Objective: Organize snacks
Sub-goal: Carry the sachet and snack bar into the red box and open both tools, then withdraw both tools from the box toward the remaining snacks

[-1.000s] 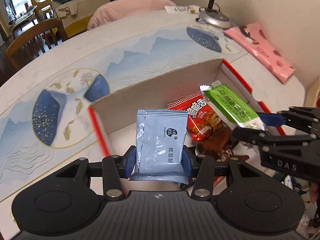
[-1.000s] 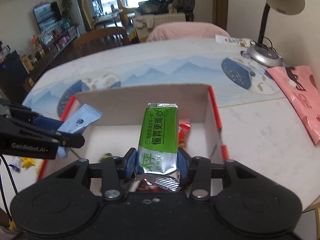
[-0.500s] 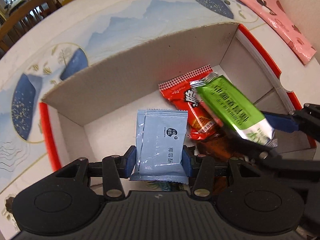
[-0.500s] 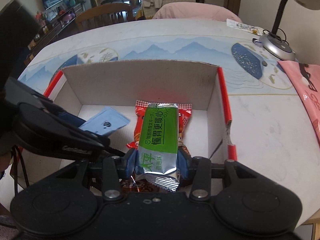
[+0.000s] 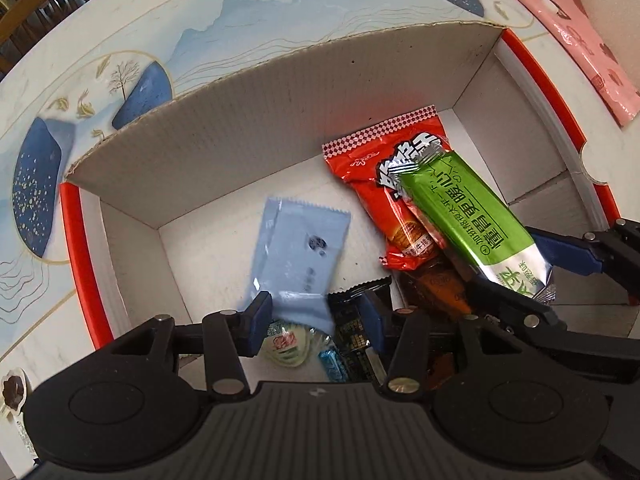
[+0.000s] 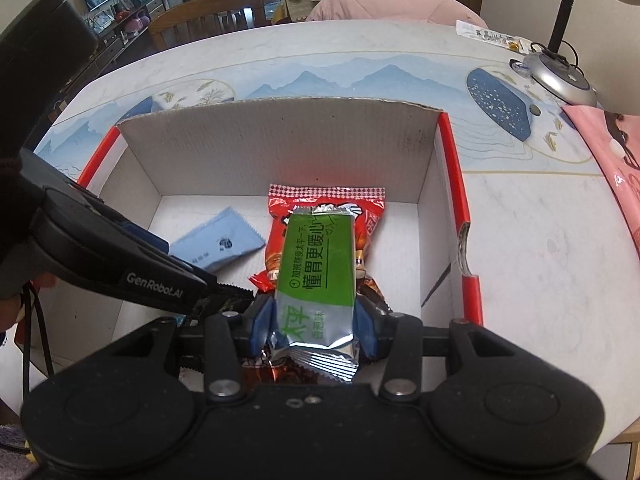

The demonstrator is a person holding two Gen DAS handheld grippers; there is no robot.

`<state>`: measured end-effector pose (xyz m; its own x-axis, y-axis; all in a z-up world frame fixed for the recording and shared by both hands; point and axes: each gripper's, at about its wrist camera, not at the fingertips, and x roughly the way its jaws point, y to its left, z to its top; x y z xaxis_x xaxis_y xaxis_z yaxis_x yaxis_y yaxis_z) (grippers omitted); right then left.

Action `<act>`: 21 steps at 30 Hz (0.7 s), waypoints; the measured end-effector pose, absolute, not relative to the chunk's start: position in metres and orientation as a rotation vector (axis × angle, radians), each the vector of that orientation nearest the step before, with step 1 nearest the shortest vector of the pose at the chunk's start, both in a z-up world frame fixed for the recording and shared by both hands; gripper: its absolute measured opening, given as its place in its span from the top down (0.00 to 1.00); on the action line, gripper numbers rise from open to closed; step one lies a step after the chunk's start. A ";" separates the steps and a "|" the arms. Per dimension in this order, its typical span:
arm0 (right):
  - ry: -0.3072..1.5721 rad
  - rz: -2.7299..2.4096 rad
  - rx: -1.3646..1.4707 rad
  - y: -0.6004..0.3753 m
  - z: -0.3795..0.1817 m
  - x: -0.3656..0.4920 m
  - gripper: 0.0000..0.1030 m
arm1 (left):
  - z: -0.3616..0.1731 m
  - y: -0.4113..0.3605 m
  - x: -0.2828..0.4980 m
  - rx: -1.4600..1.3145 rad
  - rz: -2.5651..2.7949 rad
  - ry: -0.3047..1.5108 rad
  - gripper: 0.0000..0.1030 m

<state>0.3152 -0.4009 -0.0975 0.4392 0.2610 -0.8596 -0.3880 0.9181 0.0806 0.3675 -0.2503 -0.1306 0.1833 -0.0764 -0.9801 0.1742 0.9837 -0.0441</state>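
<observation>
An open cardboard box (image 5: pixel 280 92) (image 6: pixel 280 140) with red edges sits on the table. My left gripper (image 5: pixel 316 320) (image 6: pixel 176 260) points down into it. The light blue packet (image 5: pixel 300 240) (image 6: pixel 218 246) is blurred and tipped forward onto the box floor. Its near end lies between the fingers, with a gap at the right pad. My right gripper (image 6: pixel 314 320) (image 5: pixel 532 276) is shut on the green bar (image 6: pixel 320 256) (image 5: pixel 460 208), low over a red packet (image 6: pixel 328 200) (image 5: pixel 372 160). A brown packet (image 5: pixel 436 284) and a dark packet (image 5: pixel 352 320) lie below.
A round white candy (image 5: pixel 286 346) and a small blue candy (image 5: pixel 332 364) lie near the box's front. A pink bag (image 6: pixel 624 160) (image 5: pixel 580 28) and a lamp base (image 6: pixel 560 80) sit on the printed table (image 6: pixel 540 240) at the right. Chairs (image 6: pixel 208 12) stand beyond.
Both grippers have come down into the box. The blue packet, held upright before, has tipped forward out of the left grip. The green bar stays clamped in the right gripper.
</observation>
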 end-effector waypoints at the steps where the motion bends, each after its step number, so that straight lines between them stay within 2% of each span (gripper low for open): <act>1: 1.038 0.403 -0.132 -0.401 -0.097 0.314 0.58 | -0.129 -0.250 0.366 0.079 -0.189 1.367 0.54; 5: 1.027 0.396 -0.122 -0.403 -0.092 0.312 0.58 | -0.122 -0.246 0.361 0.067 -0.204 1.334 0.49; 21: 0.933 0.376 -0.088 -0.393 -0.053 0.275 0.56 | -0.073 -0.211 0.316 -0.019 -0.297 1.183 0.47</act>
<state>0.2753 -0.3927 -0.0525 0.5355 0.2780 -0.7975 -0.3530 0.9315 0.0876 0.3155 -0.2108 -0.0727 0.3436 -0.2386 -0.9083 0.2184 0.9610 -0.1698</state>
